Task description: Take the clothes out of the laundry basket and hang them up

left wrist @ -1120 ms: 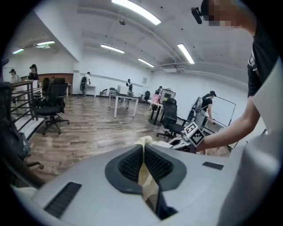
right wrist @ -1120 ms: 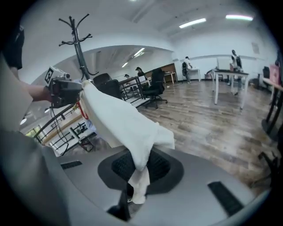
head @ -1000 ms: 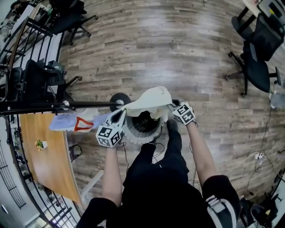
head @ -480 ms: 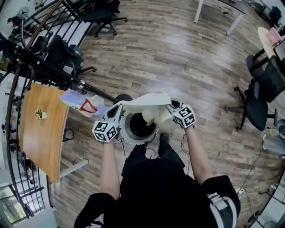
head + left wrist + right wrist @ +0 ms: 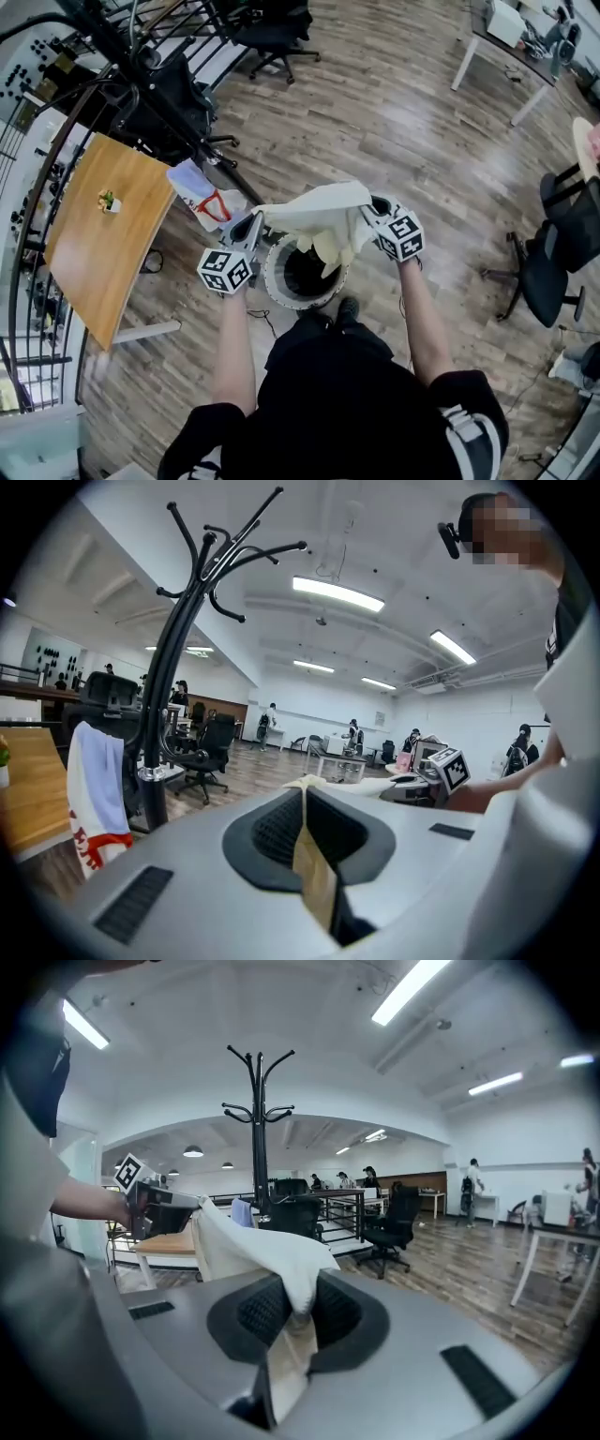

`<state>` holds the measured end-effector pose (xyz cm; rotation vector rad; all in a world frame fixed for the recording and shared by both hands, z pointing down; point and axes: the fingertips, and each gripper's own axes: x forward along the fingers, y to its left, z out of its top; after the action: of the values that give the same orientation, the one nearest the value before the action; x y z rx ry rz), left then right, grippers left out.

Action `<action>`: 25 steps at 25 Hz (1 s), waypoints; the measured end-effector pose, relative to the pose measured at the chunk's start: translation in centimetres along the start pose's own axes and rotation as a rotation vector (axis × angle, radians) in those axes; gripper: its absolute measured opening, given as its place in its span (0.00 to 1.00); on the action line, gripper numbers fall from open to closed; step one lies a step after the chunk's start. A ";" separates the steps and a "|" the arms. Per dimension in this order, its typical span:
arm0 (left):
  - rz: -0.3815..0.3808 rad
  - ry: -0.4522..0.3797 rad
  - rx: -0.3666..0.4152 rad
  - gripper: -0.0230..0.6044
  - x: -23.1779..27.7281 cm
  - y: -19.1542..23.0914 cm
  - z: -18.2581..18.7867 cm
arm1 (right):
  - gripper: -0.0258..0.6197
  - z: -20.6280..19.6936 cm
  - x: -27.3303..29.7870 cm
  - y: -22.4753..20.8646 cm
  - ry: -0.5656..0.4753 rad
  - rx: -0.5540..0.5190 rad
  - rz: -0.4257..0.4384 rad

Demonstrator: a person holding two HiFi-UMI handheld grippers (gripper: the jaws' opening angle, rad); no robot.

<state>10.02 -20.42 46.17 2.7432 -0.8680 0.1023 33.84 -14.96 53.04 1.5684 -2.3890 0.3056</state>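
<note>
Spreading across the head view, a wooden plank floor (image 5: 375, 103) carries everything else. A wooden table (image 5: 94, 244) stands at the floor's left edge, and a black coat rack (image 5: 260, 1129) rises close to it, with its hooks branching at the top. A round white laundry basket (image 5: 300, 302) stands on the floor just in front of the person's feet, and its inside is dark. Above the basket's rim, a cream garment (image 5: 323, 211) is stretched in the air between the two grippers, with a fold drooping toward the basket's mouth. A white cloth with red print (image 5: 202, 192) hangs on the coat rack, beside the table's far corner. The left gripper (image 5: 255, 225) is clamped tight on the garment's left edge, with only a thin fold of fabric pinched between its jaws. The right gripper (image 5: 375, 211) grips the garment's right edge, its jaws pressed on a thicker bunch of fabric that spills over them. A small potted plant (image 5: 110, 200) sits near the table's far edge.
</note>
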 end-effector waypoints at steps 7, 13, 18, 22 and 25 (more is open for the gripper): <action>0.022 -0.073 0.021 0.09 -2.3 3.5 2.9 | 0.11 6.5 2.5 1.6 -0.067 -0.093 -0.039; 0.047 -0.132 0.036 0.08 -4.5 7.4 4.8 | 0.11 12.4 5.8 3.6 -0.126 -0.181 -0.056; 0.066 -0.171 0.051 0.09 -6.7 9.1 6.2 | 0.11 16.0 7.5 5.4 -0.173 -0.219 -0.077; 0.086 -0.178 0.060 0.09 -7.7 10.3 6.8 | 0.11 17.9 9.0 5.9 -0.200 -0.235 -0.072; 0.104 -0.185 0.068 0.09 -7.5 11.0 7.4 | 0.11 19.1 10.6 5.5 -0.210 -0.246 -0.056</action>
<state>-2.53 -26.84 40.42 2.8031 -1.0748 -0.1070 22.71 -28.01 38.41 1.6153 -2.4169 -0.1682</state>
